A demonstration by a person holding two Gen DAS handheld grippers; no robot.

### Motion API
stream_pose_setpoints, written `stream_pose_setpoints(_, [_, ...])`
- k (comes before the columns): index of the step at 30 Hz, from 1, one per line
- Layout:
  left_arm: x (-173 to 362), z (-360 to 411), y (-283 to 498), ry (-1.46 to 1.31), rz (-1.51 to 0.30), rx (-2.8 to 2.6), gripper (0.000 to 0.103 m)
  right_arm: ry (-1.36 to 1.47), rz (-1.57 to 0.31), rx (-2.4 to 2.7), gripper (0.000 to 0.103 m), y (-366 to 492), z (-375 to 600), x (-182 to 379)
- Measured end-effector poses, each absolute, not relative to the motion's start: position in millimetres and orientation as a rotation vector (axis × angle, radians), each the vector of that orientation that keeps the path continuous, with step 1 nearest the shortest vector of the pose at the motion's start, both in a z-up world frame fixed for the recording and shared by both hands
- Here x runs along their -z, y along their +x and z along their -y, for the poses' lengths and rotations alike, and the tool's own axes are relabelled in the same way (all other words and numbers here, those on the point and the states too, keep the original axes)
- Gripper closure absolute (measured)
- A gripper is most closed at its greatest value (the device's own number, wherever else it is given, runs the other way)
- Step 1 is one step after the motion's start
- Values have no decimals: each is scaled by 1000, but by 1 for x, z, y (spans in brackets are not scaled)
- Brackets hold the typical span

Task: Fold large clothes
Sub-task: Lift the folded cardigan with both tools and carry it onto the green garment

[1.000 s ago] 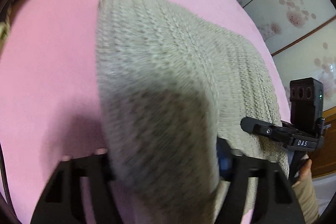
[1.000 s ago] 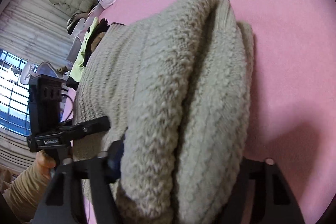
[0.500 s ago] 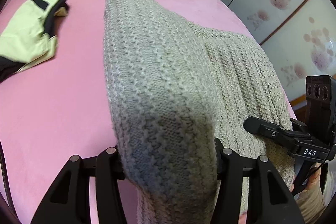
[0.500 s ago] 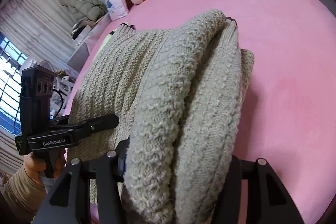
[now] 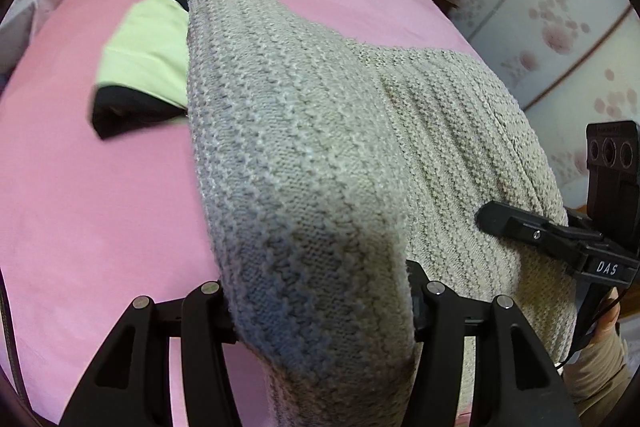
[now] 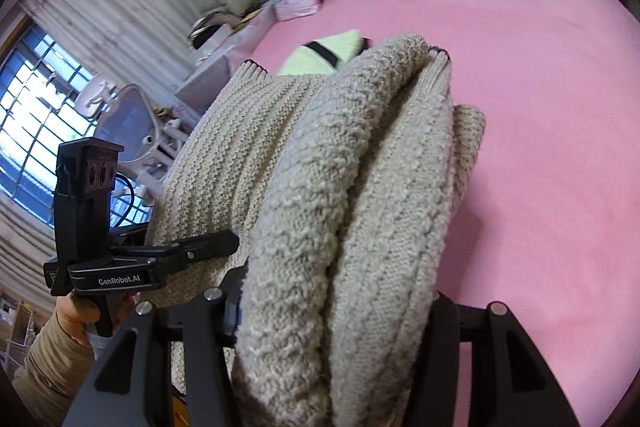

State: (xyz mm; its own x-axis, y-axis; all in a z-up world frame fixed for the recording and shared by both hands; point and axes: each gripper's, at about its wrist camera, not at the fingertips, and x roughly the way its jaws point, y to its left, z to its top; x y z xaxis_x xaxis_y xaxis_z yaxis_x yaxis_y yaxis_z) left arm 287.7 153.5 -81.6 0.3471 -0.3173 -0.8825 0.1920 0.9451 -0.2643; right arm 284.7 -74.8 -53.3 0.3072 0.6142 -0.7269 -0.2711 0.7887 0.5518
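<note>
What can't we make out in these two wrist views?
- Left gripper pads: left wrist view, buried under the bunched beige knit sweater.
- Right gripper pads: right wrist view, hidden by the same folds.
- Sweater's lower end: cut off by the bottom edge in both views.
- Lime-green and black garment on the pink bedsheet: partly behind the sweater, slightly blurred; type unclear.
- Bedsheet under the sweater: covered.

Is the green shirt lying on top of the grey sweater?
No, the green shirt lies on the pink bed behind the sweater.
</note>
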Motion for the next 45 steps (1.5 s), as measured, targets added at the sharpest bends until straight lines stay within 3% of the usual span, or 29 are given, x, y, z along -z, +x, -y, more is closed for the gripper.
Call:
stream_pose_setpoints(8, [27, -246, 418, -89, -1110, 284, 48, 345, -1021, -630, 50, 413, -17, 14])
stream_pose_setpoints(11, [23, -275, 473, -92, -1091, 269, 48, 374, -987, -622, 50, 475, -48, 23])
stream_pose_setpoints(15, [44, -308, 553, -80, -1086, 227, 47, 407, -979, -604, 50, 543, -78, 57])
stream_pose_setpoints(20, [120, -332, 628, -92, -1096, 172, 43, 445, -1002, -557, 50, 598, -97, 128])
stream_pose_setpoints(22, [155, -335, 648, -47, -1117, 133, 38, 411, -1055, -537, 50, 612, -105, 165])
stream_pose_setpoints(26, [205, -335, 659, 2, -1061, 12, 0, 396, -1116, -490, 41, 622, -99, 221])
stream_pose_setpoints(32, [197, -351, 633, -19, -948, 41, 0, 280, -1072, -518, 30, 611, -94, 204])
stream_pose_setpoints(42, [127, -377, 585, -27, -799, -141, 1, 123, -843, -367, 30, 583, -75, 104])
stream_pose_setpoints(43, [124, -378, 586, -62, -794, -144, 4, 132, -837, -372, 30, 581, -79, 101])
stream_pose_setpoints(45, [124, -387, 578, -127, -805, -132, 28, 140, -836, -394, 35, 576, -92, 102])
